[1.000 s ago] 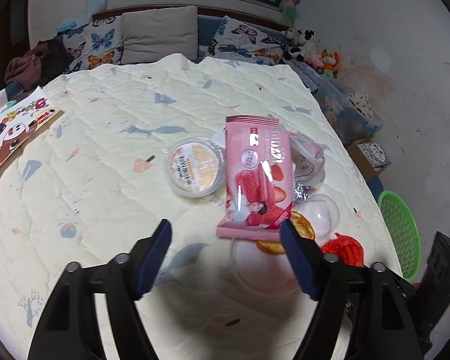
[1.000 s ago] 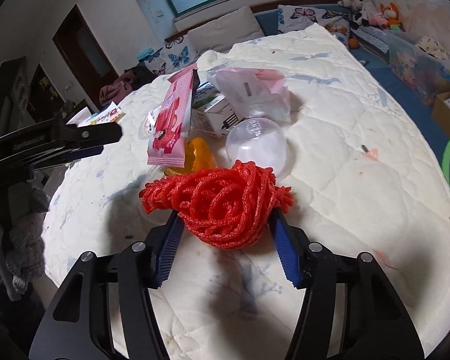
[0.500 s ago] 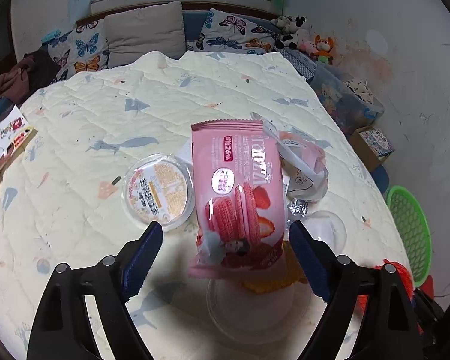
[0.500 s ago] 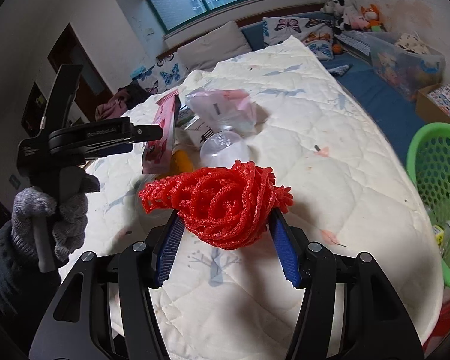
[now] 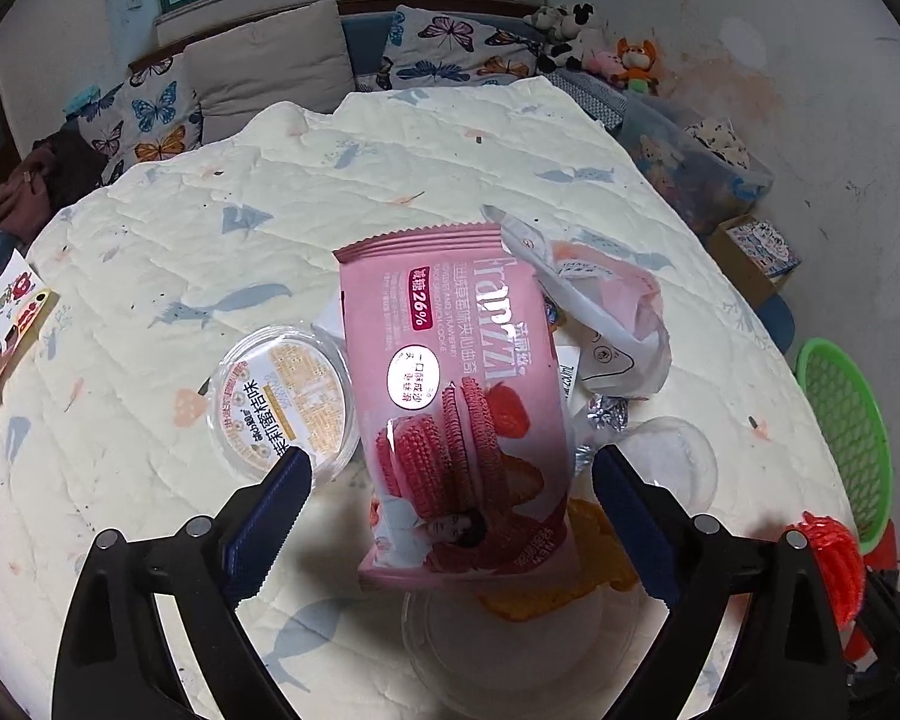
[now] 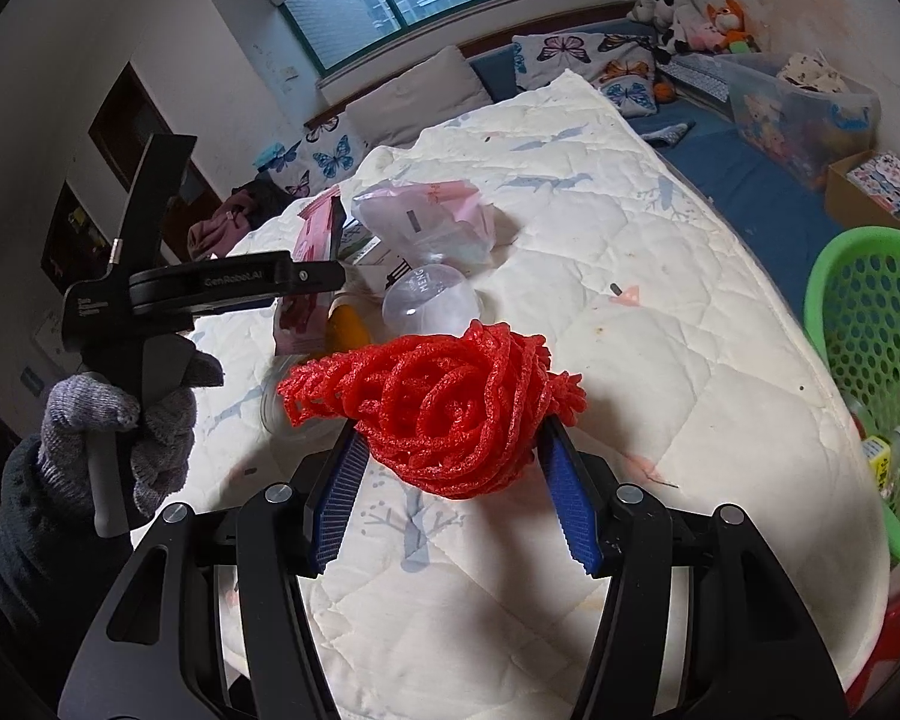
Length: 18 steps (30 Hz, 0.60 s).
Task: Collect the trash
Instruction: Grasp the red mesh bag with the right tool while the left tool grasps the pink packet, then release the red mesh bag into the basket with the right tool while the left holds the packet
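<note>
My right gripper (image 6: 450, 468) is shut on a red foam fruit net (image 6: 444, 402) and holds it above the quilted bed. The net also shows at the right edge of the left wrist view (image 5: 831, 564). My left gripper (image 5: 450, 516) is open, its fingers either side of the lower end of a pink cookie wrapper (image 5: 456, 408). Around the wrapper lie a round lidded cup (image 5: 282, 402), a crumpled white and pink bag (image 5: 606, 324), a clear plastic dome (image 5: 672, 462) and an orange peel (image 5: 564, 594). The left gripper also shows in the right wrist view (image 6: 234, 288).
A green mesh basket (image 6: 870, 354) stands on the floor right of the bed (image 6: 660, 276), with some items inside. It also shows in the left wrist view (image 5: 852, 438). Pillows, plush toys and storage boxes lie at the far side. A picture book (image 5: 0, 324) lies at the left.
My left gripper has moved forward and down over the pink wrapper, staying open. My right gripper has carried the red net up and to the right, toward the green basket.
</note>
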{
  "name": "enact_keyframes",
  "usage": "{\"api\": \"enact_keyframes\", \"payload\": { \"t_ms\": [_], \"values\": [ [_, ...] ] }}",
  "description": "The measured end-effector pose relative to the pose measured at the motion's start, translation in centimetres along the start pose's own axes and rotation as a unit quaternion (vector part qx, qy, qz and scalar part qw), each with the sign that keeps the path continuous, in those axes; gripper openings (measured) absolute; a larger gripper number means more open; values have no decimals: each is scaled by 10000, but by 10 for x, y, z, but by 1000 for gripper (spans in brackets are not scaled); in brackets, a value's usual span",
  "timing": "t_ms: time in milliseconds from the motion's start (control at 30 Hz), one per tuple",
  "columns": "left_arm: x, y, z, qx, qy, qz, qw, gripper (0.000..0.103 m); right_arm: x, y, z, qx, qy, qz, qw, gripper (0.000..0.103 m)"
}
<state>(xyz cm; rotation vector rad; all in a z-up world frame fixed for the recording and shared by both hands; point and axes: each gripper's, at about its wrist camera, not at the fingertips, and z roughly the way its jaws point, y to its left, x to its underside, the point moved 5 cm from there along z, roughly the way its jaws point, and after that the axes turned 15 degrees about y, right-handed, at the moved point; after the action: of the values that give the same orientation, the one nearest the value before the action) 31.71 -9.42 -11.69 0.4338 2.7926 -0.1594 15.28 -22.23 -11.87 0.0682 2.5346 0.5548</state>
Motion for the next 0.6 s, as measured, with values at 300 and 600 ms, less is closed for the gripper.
{"api": "enact_keyframes", "payload": {
  "t_ms": [300,600],
  "values": [
    [0,2,7,80,79,-82,9999,73,2,-4,-2,22,-26,83,10000,58],
    [10,11,-10,303,-153,-248,9991,58,3,-6,-13,36,-144,129,9998,58]
  ]
}}
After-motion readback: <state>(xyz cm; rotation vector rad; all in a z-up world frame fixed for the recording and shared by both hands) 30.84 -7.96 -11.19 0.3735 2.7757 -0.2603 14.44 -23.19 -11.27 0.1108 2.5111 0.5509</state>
